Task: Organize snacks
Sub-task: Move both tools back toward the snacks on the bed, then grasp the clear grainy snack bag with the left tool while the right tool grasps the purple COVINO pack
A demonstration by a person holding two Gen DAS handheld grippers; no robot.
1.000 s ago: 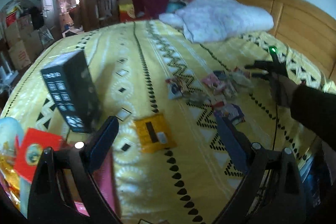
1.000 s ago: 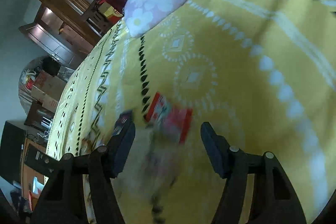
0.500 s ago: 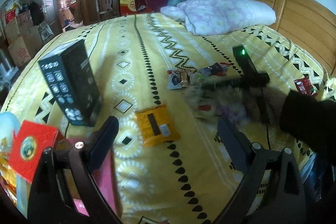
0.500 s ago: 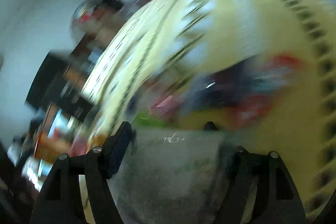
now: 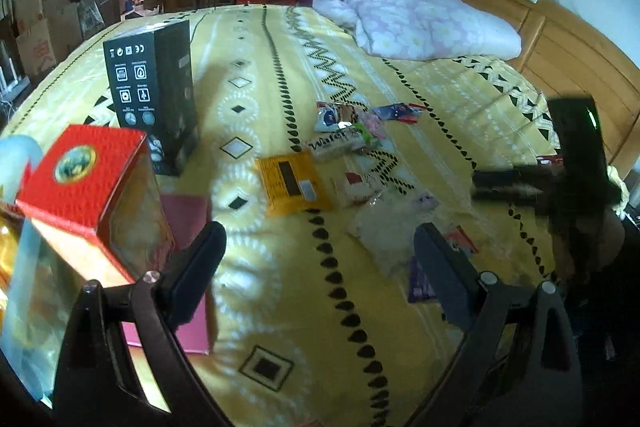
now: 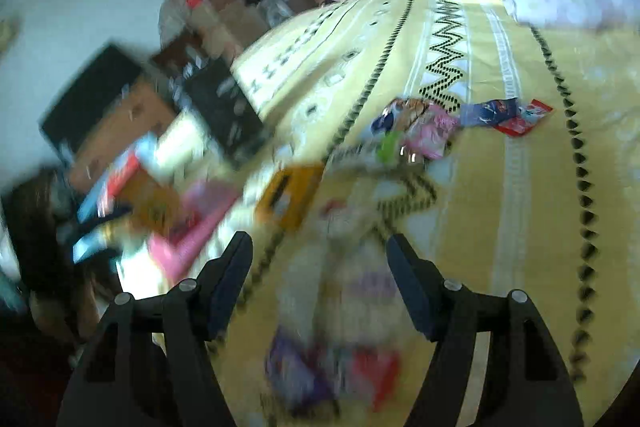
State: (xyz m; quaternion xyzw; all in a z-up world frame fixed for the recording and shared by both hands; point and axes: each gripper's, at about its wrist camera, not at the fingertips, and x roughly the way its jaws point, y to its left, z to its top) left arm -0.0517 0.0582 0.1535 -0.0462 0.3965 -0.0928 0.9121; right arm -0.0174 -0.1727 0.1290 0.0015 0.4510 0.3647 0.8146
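A yellow patterned bedspread carries a tall glossy black carton near its left edge. A flat orange packet and crinkly foil snack wrappers lie mid-bed, well ahead of the left gripper, whose jaws gape empty. The right gripper, jaws apart after widening then narrowing slightly, holds nothing above blurred white wrappers.

**Yellow spread, bright wrappers**

The bedspread is yellow with white bands, black zigzags and rows of black drops. On it lie an orange-yellow packet with a dark panel, a white bar wrapper with green lettering, and a blue-and-red wrapper. The tall box is black with white icons; the carton is red with a gold-green medallion. The quilt is pale pink, flowered white.
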